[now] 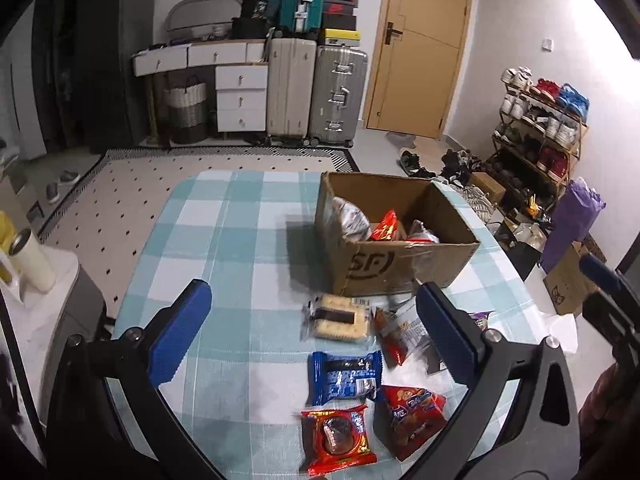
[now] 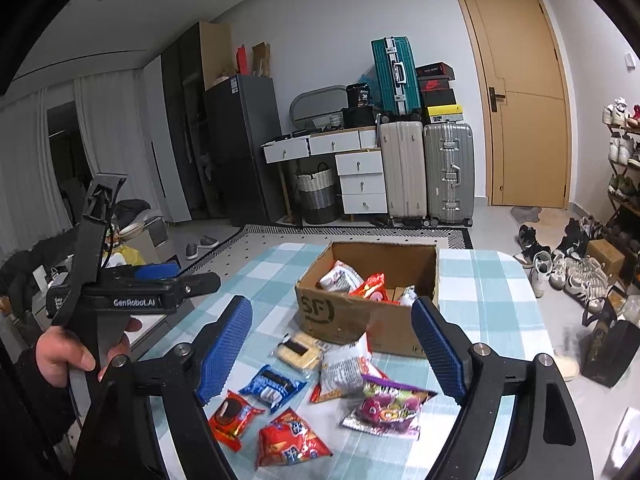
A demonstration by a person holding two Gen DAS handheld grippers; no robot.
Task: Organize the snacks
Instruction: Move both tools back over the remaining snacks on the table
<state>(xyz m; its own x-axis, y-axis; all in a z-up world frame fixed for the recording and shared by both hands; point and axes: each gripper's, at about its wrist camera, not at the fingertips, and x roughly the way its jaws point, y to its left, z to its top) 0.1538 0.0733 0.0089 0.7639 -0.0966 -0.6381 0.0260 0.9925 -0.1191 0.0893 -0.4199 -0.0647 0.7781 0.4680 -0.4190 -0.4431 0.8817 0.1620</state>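
An open cardboard box [image 1: 384,268] [image 2: 344,320] stands on the checked tablecloth with several snack packs inside. Loose snacks lie in front of it: a cracker pack [image 1: 340,316] [image 2: 298,350], a blue cookie pack [image 1: 344,378] [image 2: 272,386], a red round-pie pack [image 1: 338,440] [image 2: 236,412], a red bag [image 1: 412,408] [image 2: 292,442], a silver bag [image 2: 344,368] and a purple candy bag [image 2: 388,404]. My left gripper [image 1: 312,296] hovers open over the near table, left of the pile, empty. My right gripper [image 2: 332,308] is open above the pile, holding nothing.
The table [image 1: 224,216] stands on a dotted rug. A white cup [image 1: 34,260] sits on a side unit at left. Suitcases [image 1: 316,92], drawers and a door [image 1: 420,48] line the back wall. A shoe rack [image 1: 540,128] and boxes crowd the right floor.
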